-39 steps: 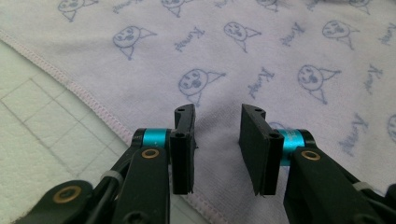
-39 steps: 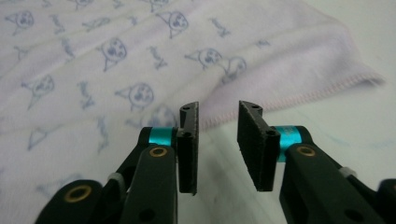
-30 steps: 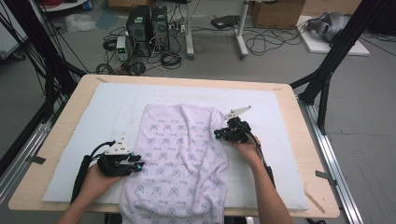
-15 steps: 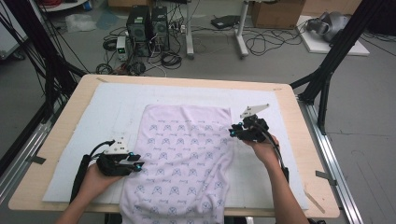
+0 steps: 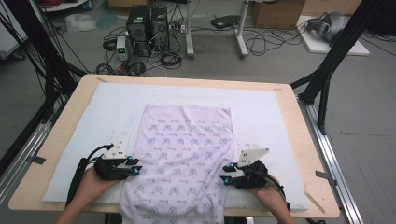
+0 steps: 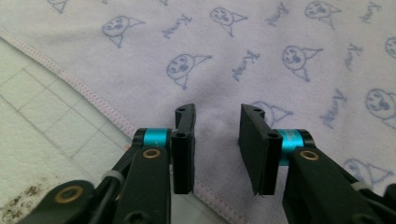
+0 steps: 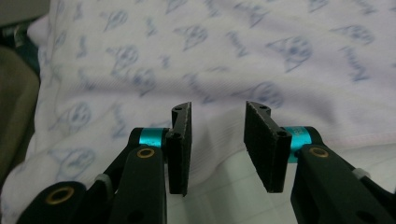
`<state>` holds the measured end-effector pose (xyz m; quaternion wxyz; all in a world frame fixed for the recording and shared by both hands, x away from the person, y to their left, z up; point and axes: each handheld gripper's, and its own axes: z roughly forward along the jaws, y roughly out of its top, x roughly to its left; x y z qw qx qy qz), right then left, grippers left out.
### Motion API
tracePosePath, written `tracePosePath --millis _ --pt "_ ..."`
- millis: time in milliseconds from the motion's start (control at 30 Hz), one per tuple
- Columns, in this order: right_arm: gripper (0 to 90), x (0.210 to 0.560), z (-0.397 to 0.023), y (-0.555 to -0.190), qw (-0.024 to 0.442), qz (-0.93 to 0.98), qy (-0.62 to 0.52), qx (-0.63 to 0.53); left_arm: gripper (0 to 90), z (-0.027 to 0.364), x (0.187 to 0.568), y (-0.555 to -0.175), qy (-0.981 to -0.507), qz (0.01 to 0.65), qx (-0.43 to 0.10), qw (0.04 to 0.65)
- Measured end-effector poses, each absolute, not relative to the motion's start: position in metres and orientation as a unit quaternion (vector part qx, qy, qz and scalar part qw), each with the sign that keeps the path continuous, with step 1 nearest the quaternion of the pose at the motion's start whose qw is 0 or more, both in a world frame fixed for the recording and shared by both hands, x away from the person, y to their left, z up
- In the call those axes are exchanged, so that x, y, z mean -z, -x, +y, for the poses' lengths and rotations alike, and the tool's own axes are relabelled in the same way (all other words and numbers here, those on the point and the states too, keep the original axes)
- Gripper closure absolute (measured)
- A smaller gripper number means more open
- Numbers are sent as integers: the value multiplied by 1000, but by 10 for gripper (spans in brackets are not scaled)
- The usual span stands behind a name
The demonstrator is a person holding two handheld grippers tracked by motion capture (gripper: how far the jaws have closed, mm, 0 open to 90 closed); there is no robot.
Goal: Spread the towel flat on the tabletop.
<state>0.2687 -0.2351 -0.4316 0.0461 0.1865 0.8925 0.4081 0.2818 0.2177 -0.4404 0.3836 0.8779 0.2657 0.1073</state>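
Towel (image 5: 182, 158), pale lilac with a blue cartoon print, is laid flat on the white mat (image 5: 271, 107), flanked by the left gripper (image 5: 135, 167) and the right gripper (image 5: 226, 173) at its two side hems. Stitching and print are resolved in the left gripper view, where the jaws stand apart over the hem, gripping nothing. The right gripper's jaws, just opened further, are seen released above the blurred towel edge; the near end hangs past the table, cut off.

Both forearms reach in from the near edge, each hand gripping tongs. The left tongs (image 5: 135, 166) point inward, jaws parted. The right tongs (image 5: 225, 173) face them, jaws just opening, nothing between.
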Motion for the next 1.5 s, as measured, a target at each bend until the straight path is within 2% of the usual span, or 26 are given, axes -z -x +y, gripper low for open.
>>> tracePosePath --millis 67,100,133,167,233,467,600,733,800,833,1033,1200,1367,1500 --pt "632 436 -233 -262 49 899 -177 -397 710 219 441 -283 -876 269 -107 386" --pt "667 439 -232 -261 40 900 -178 -396 731 219 441 -284 -875 271 -106 388" --pt "717 441 -231 -262 38 903 -176 -390 749 220 441 -285 -875 270 -107 386" --pt "829 443 -230 -262 43 903 -172 -390 771 220 441 -285 -875 271 -109 385" --pt "873 442 -228 -263 30 906 -168 -387 801 220 440 -284 -876 271 -112 384" --pt "877 417 -234 -257 52 913 -167 -369 856 219 440 -284 -878 269 -118 379" --pt "876 410 -220 -261 67 922 -163 -345 861 218 439 -284 -878 267 -121 378" --pt "839 429 -194 -269 34 928 -154 -339 792 219 439 -283 -878 267 -114 380" --pt "767 431 -193 -270 30 924 -142 -353 737 220 439 -281 -877 268 -114 382" --pt "763 425 -197 -269 44 921 -146 -357 716 220 439 -281 -877 268 -115 382" --pt "763 416 -223 -269 61 899 -175 -397 689 217 439 -282 -877 268 -113 383" --pt "694 433 -215 -269 40 905 -175 -384 685 217 440 -283 -878 267 -110 382" --pt "890 441 -214 -270 10 907 -170 -385 686 217 440 -283 -877 268 -109 384" --pt "896 438 -216 -267 20 911 -162 -378 688 218 440 -283 -877 267 -109 384"
